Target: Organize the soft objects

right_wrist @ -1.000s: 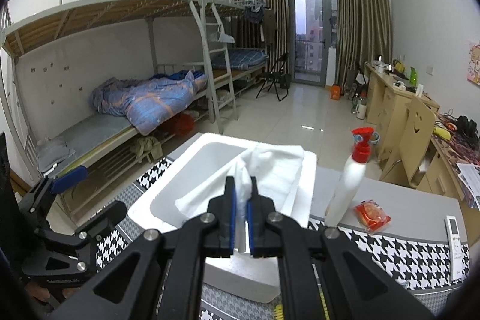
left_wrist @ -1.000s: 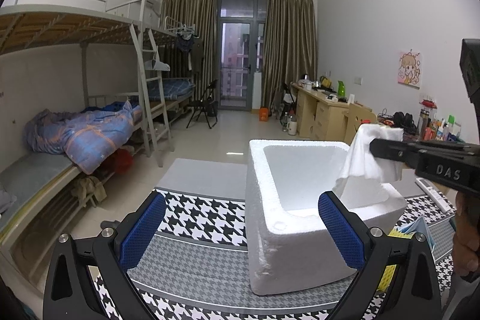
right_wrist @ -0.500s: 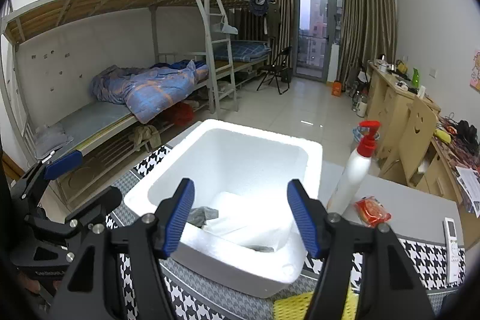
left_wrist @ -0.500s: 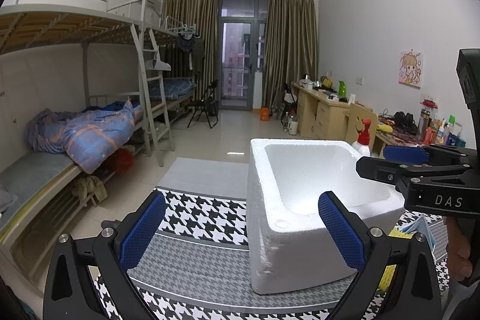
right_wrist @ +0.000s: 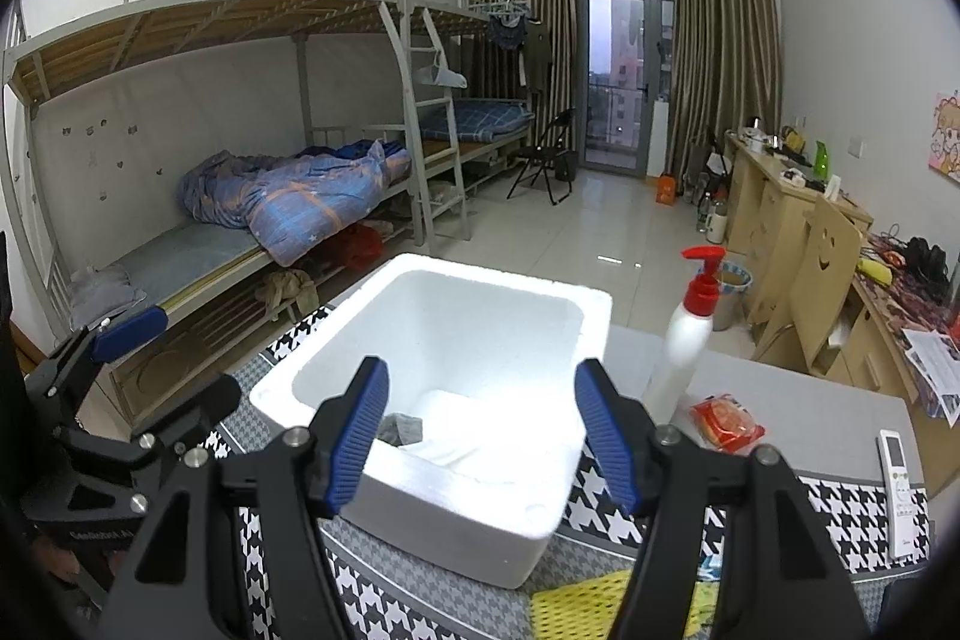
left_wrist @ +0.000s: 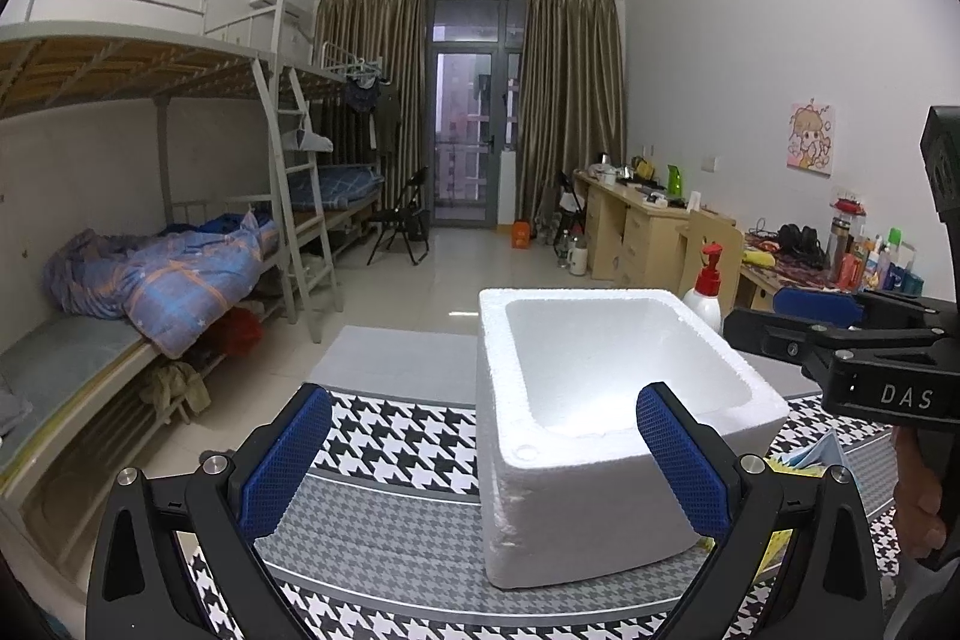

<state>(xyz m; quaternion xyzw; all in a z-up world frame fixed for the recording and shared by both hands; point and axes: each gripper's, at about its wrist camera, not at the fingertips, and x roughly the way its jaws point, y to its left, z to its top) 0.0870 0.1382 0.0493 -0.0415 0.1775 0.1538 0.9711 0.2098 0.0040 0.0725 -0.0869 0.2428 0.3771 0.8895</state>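
Note:
A white foam box [right_wrist: 516,514] stands on the houndstooth table cloth; it also shows in the left wrist view [left_wrist: 600,514]. A white cloth [right_wrist: 474,436] and a grey soft item [right_wrist: 403,429] lie inside it. My right gripper [right_wrist: 483,439] is open and empty, above the box's near rim; it also shows at the right of the left wrist view [left_wrist: 810,316]. My left gripper [left_wrist: 486,460] is open and empty, left of the box's near corner. A yellow cloth [right_wrist: 576,613] lies in front of the box.
A white pump bottle with a red top [right_wrist: 690,334] stands right of the box. A red snack packet [right_wrist: 726,421] and a white remote [right_wrist: 900,490] lie on the table's right. Bunk beds stand at the left, desks at the right.
My right gripper opened and let go of the white cloth, which dropped into the foam box. The right gripper then drew back a little. The left gripper stayed put.

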